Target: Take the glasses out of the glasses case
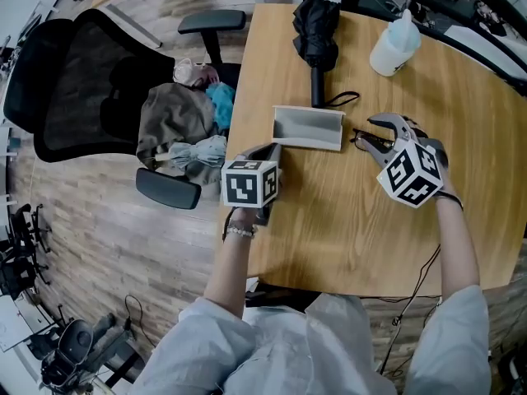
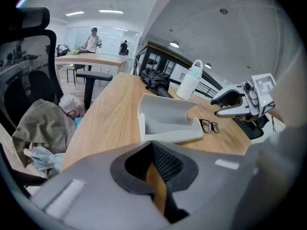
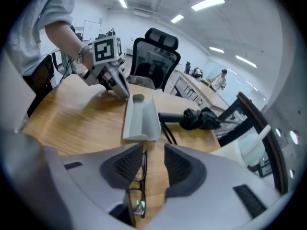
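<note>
Head view: the glasses case (image 1: 307, 127) lies open mid-table. Its left end is just beside the left gripper (image 1: 274, 149), whose jaws are pressed together on nothing, close to the table's (image 1: 329, 229) left edge. The glasses (image 3: 138, 176) lie on the wood right of the case, between the spread jaws of the right gripper (image 1: 370, 133), beside one pad and clear of the other. An umbrella (image 1: 315, 31) and a bottle (image 1: 394, 46) crowd the far side. Open wood runs toward the near edge.
</note>
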Action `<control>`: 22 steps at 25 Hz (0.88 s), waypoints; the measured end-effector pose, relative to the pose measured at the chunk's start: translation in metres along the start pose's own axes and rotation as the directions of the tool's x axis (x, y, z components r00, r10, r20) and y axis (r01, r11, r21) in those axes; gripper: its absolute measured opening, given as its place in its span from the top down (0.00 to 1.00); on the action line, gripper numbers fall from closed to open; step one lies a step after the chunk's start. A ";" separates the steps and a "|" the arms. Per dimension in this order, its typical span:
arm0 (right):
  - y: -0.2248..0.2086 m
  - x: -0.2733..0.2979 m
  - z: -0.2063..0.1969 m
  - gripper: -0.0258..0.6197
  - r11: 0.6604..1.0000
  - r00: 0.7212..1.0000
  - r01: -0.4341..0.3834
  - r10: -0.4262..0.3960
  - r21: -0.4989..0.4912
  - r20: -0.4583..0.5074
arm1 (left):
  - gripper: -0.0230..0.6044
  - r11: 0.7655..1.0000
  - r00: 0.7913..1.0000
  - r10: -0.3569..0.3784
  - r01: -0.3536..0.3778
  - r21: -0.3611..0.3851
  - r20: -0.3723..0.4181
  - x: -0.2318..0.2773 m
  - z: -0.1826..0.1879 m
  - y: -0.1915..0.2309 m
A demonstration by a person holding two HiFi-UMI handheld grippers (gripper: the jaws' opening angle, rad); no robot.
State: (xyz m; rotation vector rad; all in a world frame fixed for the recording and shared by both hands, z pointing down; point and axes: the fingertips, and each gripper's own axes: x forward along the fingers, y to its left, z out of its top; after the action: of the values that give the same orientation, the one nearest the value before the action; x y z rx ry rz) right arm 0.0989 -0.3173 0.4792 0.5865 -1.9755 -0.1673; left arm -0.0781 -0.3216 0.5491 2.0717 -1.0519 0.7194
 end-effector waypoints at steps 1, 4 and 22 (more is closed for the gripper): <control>-0.002 0.003 0.010 0.75 1.000 1.000 0.002 -0.002 -0.014 0.021 | 0.96 1.000 1.000 -0.001 0.001 0.000 0.001 0.000 0.000 0.000; -0.002 0.016 0.033 0.75 0.999 0.999 -0.013 0.015 -0.046 0.045 | 0.96 1.000 1.000 -0.002 0.002 0.000 0.000 0.001 0.000 0.000; 0.017 0.044 0.053 0.75 0.997 0.997 -0.076 0.077 -0.004 0.017 | 0.96 1.000 1.000 -0.013 0.013 -0.007 -0.002 0.001 0.001 0.000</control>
State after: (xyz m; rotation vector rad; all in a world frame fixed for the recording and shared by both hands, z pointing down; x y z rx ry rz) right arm 0.0315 -0.3299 0.4965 0.5080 -2.0106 -0.1285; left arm -0.0776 -0.3226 0.5494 2.0702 -1.0372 0.7100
